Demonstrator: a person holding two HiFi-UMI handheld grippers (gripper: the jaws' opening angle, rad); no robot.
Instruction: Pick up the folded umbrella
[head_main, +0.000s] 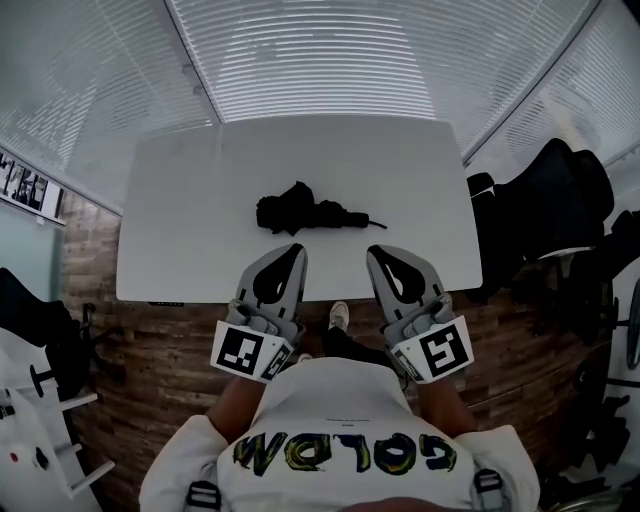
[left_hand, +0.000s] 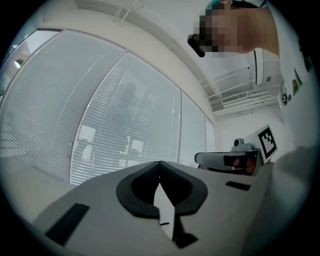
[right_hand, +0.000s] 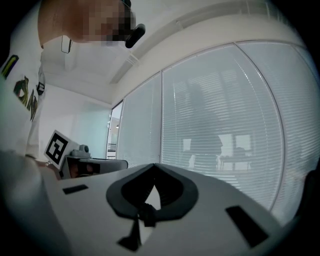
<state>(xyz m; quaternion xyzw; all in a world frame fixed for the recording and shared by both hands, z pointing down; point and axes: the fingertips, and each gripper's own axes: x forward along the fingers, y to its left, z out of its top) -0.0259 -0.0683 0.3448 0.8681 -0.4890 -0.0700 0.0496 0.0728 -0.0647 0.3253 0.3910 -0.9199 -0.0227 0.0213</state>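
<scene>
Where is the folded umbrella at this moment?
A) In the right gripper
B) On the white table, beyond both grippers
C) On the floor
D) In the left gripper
B: the folded umbrella lies on the white table, clear of the left gripper and right gripper, both shut, empty.

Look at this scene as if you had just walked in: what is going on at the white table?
A person stands at a white table with a two-jaw tool in each hand. The left hand-held gripper and the right hand-held gripper both point over the table's near edge, jaws together and holding nothing. A black folded umbrella lies on the table just beyond their tips, untouched. It has not been picked up yet.
</scene>
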